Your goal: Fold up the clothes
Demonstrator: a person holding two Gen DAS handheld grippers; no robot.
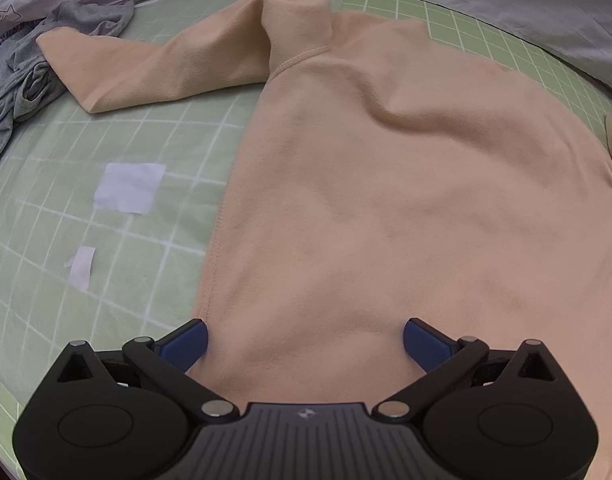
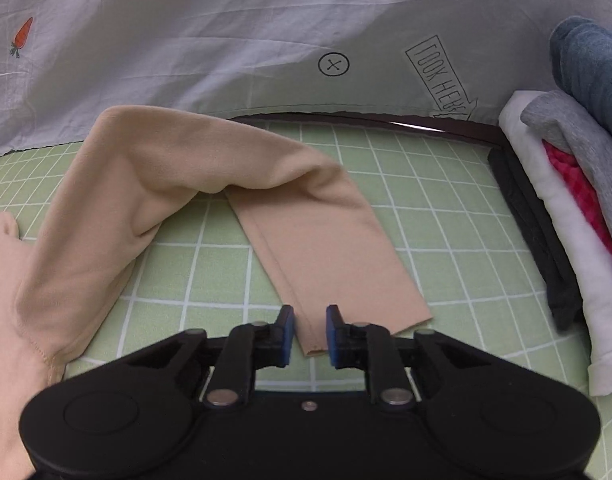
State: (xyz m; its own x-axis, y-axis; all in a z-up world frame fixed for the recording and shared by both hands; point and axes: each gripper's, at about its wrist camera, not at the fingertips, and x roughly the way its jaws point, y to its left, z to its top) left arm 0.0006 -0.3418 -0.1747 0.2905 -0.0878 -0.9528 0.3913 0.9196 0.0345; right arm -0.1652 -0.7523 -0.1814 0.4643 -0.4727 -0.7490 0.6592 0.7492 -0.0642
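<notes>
Covering the whole work surface, the green gridded mat [image 1: 118, 152] leaves me open room on its left side, bare but for two white paper scraps [image 1: 129, 187]; a pale printed sheet [image 2: 226, 40] closes off the far edge. My peach long-sleeved top [image 1: 385, 200] lies spread flat across the middle and right of the mat, its body smooth with soft ripples near the shoulders, its side seam running straight toward me. One sleeve [image 1: 146, 68] reaches out left, its cuff just beside a crumpled grey garment [image 1: 22, 80] at the mat's corner. The other sleeve [image 2: 317, 240] arches up and folds back on itself, its cuff end lying flat on the grid. A stack of folded clothes [image 2: 565, 220] crowds the right border. My left gripper [image 1: 306, 340] is spread wide over the hem, fingers on either side of the fabric, grasping nothing. My right gripper [image 2: 309, 334] is parted narrowly, the cuff's corner lying between the pads, not clenched.
</notes>
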